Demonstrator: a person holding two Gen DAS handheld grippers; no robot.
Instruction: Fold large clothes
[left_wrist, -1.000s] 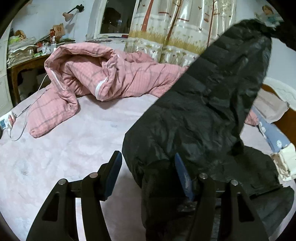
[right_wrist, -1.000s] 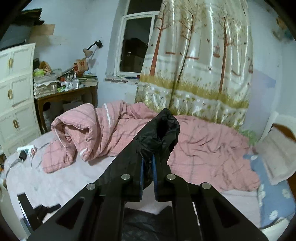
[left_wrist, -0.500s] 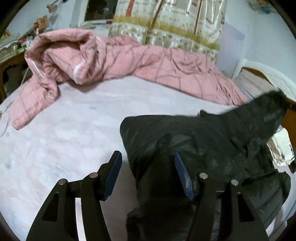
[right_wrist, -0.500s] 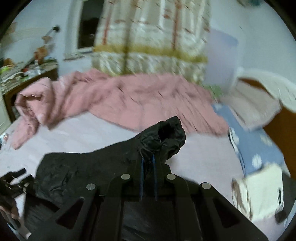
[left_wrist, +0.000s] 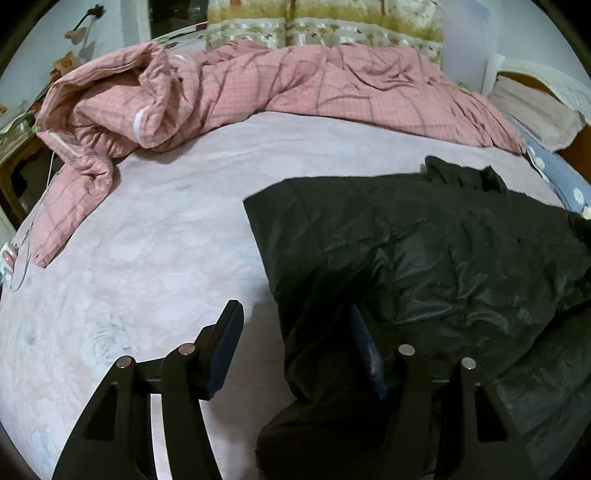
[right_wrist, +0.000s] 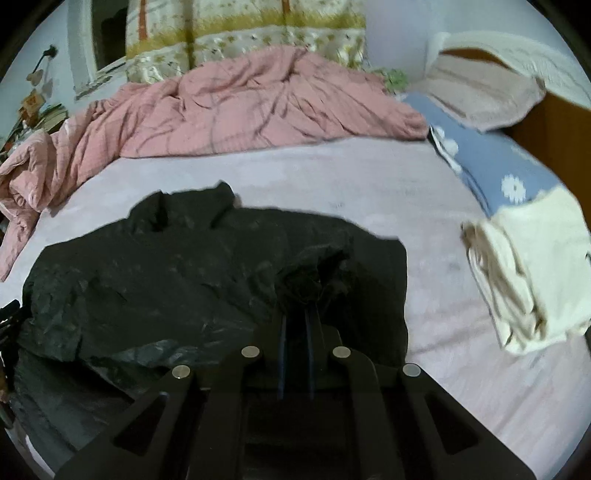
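Observation:
A black puffy jacket (left_wrist: 443, 251) lies spread on the pale pink bedsheet (left_wrist: 147, 240). It fills the right half of the left wrist view and the left and middle of the right wrist view (right_wrist: 166, 277). My left gripper (left_wrist: 295, 332) stands open at the jacket's near left edge. A fold of black cloth hangs between its fingers against the right finger (left_wrist: 364, 350), while the left finger (left_wrist: 229, 332) is over bare sheet. My right gripper (right_wrist: 297, 314) is shut on a bunched piece of the jacket, low over the garment's right side.
A rumpled pink checked quilt (left_wrist: 258, 85) runs along the far side of the bed. At the right lie a blue daisy-print pillow (right_wrist: 491, 162), a folded cream cloth (right_wrist: 532, 269) and a wooden headboard (right_wrist: 554, 114). A patterned curtain (right_wrist: 240, 22) hangs behind.
My right gripper has swung down from high in the air, bringing the held part of the jacket onto the bed. The jacket, hanging before, now lies flat. My left gripper sank a little.

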